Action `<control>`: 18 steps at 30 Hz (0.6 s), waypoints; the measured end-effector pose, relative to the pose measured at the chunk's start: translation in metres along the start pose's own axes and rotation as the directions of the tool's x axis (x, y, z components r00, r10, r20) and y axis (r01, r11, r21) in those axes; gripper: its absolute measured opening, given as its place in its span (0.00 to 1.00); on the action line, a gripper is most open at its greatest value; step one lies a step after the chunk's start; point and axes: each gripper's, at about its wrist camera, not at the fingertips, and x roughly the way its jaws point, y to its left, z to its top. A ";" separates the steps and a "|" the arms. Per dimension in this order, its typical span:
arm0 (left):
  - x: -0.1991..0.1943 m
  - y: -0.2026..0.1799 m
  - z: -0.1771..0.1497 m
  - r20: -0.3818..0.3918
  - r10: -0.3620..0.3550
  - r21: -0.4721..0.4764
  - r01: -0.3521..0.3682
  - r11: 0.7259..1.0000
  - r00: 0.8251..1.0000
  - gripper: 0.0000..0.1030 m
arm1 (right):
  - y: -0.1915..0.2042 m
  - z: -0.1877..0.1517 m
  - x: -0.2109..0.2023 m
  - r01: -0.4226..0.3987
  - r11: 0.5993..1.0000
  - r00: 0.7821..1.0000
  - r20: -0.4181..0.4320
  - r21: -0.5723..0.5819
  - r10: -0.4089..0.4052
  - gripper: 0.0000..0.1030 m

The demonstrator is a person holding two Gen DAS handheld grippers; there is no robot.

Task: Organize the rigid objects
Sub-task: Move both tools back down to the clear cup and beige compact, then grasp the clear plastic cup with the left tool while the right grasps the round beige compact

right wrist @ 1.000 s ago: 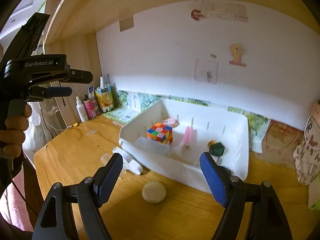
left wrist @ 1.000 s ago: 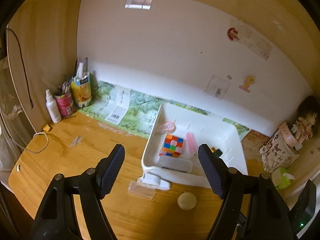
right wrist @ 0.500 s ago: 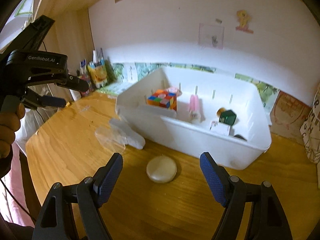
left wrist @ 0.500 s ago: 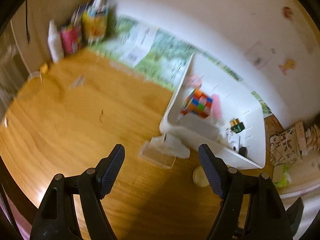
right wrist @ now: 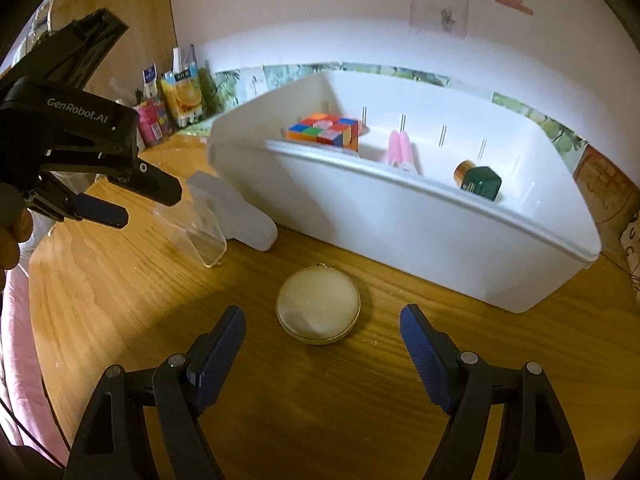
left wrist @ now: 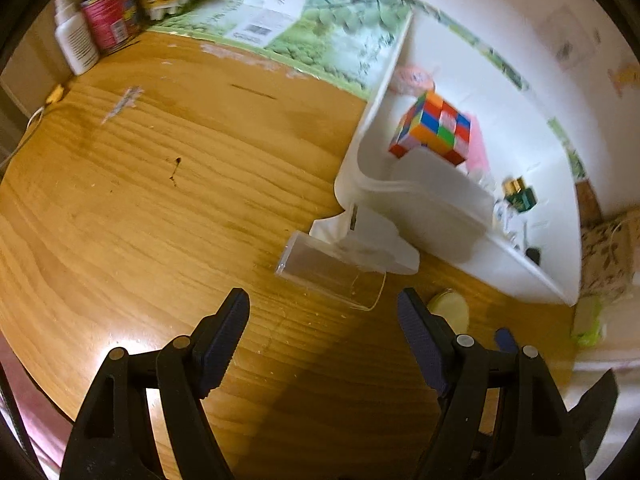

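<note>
I read both feeds as warm and yellowish, lit from above. In the left wrist view the bench carries a bright glare patch near the bottom left and a broad dark shadow band running under the left hand-held gripper. The white bin and cube look smeared with motion blur. The right wrist view is sharper, though its white wall washes out. Both frames bend strongly and go black at the corners.

"GenRobot.AI" on left tongs
</note>
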 end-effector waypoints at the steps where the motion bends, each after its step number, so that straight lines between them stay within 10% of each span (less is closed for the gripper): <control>1: 0.004 -0.001 0.001 -0.009 0.013 0.014 -0.013 1.000 1.000 0.77 | 0.000 0.000 0.003 0.004 1.000 1.000 -0.004 -0.002 -0.004 0.78; 18: 0.042 -0.005 0.021 -0.082 0.040 0.120 -0.030 0.992 0.996 0.76 | 0.006 0.001 0.036 0.029 1.000 0.999 -0.043 -0.011 -0.030 0.78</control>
